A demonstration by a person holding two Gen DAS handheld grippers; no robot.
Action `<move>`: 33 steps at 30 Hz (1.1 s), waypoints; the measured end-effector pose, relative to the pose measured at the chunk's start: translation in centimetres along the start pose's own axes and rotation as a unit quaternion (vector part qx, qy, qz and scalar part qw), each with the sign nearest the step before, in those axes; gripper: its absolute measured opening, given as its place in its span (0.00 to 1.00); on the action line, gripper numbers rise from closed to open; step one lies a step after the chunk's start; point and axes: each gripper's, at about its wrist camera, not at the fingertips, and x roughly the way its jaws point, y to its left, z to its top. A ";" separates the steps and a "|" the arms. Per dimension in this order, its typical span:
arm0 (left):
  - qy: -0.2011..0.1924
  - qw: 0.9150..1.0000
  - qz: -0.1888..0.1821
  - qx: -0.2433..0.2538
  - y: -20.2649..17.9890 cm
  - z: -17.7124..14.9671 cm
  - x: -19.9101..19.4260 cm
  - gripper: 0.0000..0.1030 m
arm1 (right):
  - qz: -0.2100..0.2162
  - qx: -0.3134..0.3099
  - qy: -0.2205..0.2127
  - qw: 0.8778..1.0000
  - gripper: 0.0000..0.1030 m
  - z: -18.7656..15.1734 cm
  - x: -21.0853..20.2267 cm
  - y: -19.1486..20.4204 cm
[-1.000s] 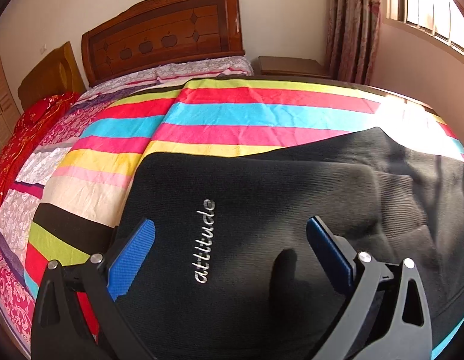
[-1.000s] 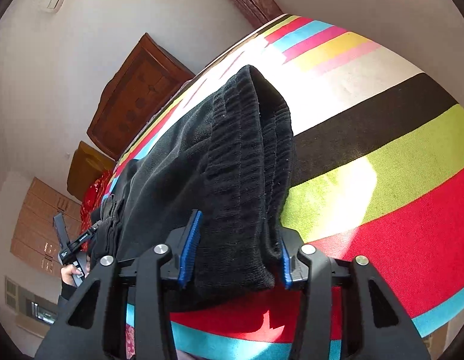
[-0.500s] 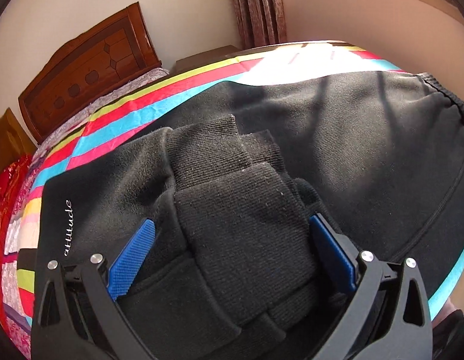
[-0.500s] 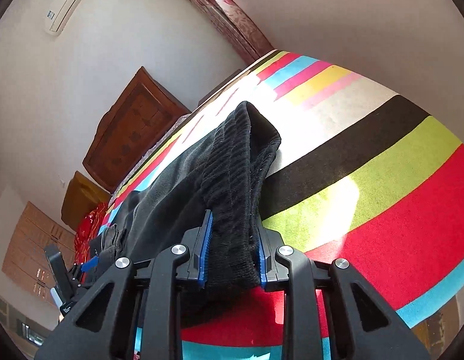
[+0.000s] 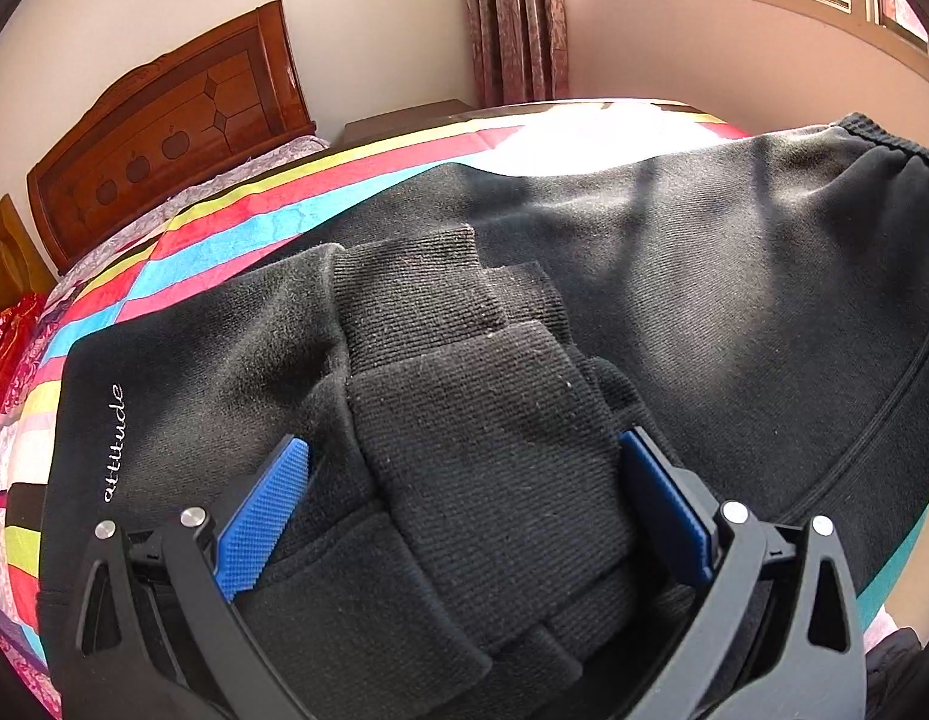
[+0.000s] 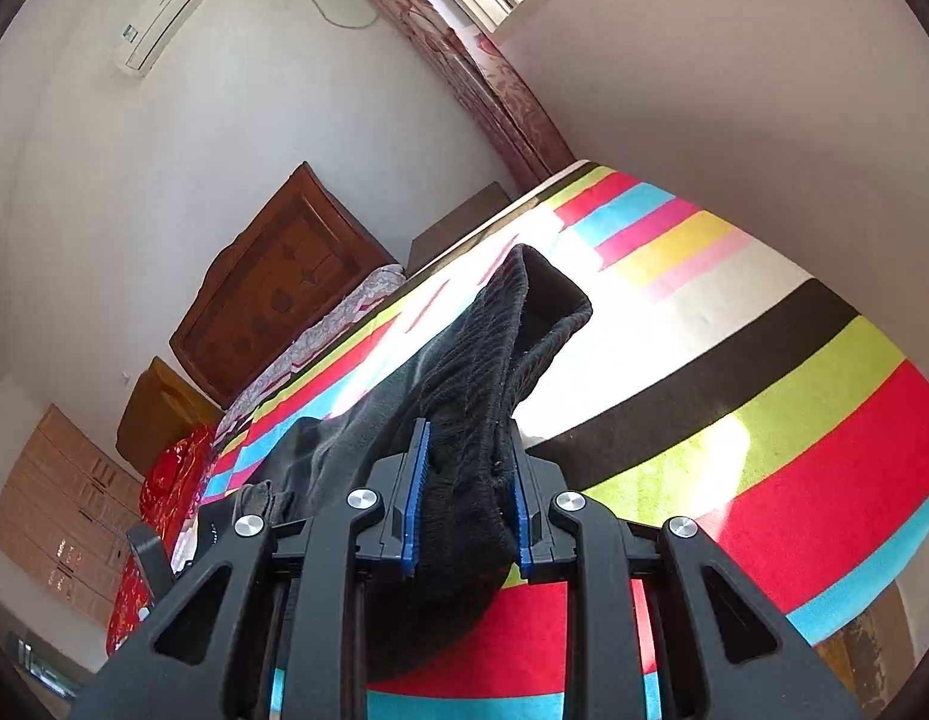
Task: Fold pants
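Lifting now, compared with a second ago: right gripper (image 6: 464,510) rising off the striped blanket (image 6: 794,420) with jaws narrowed from a loose straddle to a firm pinch on the ribbed waistband edge (image 6: 494,396) of the black pants (image 5: 674,300), bed dropping lower in the right wrist view, ceiling unit and curtain filling the upper part. Swinging across too, left gripper (image 5: 464,516): "attitude" lettering (image 5: 113,444) sliding from frame centre to the left edge, stacked leg cuffs (image 5: 464,408) coming between the blue pads.

Risking a slip at the right pinch: only a thick bunched edge caught, most of the garment's weight hanging toward the lower left of that frame (a heavy knit, by the look of it). Risking an uneven fold as well, with the left jaws standing wide around the cuffs, pads (image 5: 260,516) not visibly pressing, so the cuffs possibly staying behind or spilling out of their stack.

Pointing steeply down onto the pants, left gripper near the bed's close edge, headboard (image 5: 164,138) in the upper left. Pointing shallowly down, right gripper held above the blanket, cloth trailing back toward the left-hand tool at lower left.
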 end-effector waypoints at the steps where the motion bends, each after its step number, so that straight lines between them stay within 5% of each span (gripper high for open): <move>1: -0.001 1.000 -0.001 0.000 0.1 0.0 -0.1 0.99 | -0.003 -0.014 -0.008 1.000 0.22 0.2 -0.2 1.1; 4: 0.001 1.000 -0.008 -0.009 0.3 0.0 -0.5 0.98 | -0.008 -0.050 -0.028 0.998 0.22 0.7 -0.5 4.3; 7: -0.028 0.995 -0.075 -0.058 2.4 0.0 -3.1 0.98 | -0.014 -0.094 -0.039 0.995 0.22 1.0 -0.1 8.0; 16: -0.082 0.940 -0.214 -0.251 14.9 -0.2 -8.1 0.98 | 0.026 -0.251 -0.031 0.967 0.20 -1.7 5.5 21.2; 22: -0.090 0.924 -0.188 -0.321 21.3 -2.2 -8.7 0.98 | 0.062 -0.357 0.010 0.932 0.20 -9.7 11.0 30.1; 25: -0.051 0.919 -0.207 -0.330 22.5 -3.3 -7.6 0.98 | 0.053 -0.439 0.039 0.896 0.18 -15.5 13.3 33.1; 27: -0.024 0.923 -0.219 -0.316 21.9 -3.6 -6.7 0.98 | 0.044 -0.462 0.064 0.883 0.18 -18.5 14.6 32.9; 29: -0.009 0.913 -0.263 -0.311 21.0 -3.4 -5.8 0.98 | 0.035 -0.482 0.055 0.874 0.18 -20.4 14.8 32.2; 32: 0.001 0.883 -0.354 -0.307 19.6 -1.5 -4.3 0.98 | 0.020 -0.508 0.007 0.861 0.17 -21.1 13.1 32.4; 33: 0.014 0.882 -0.369 -0.293 18.8 -0.6 -3.8 0.98 | 0.013 -0.516 -0.011 0.857 0.17 -21.2 12.6 32.3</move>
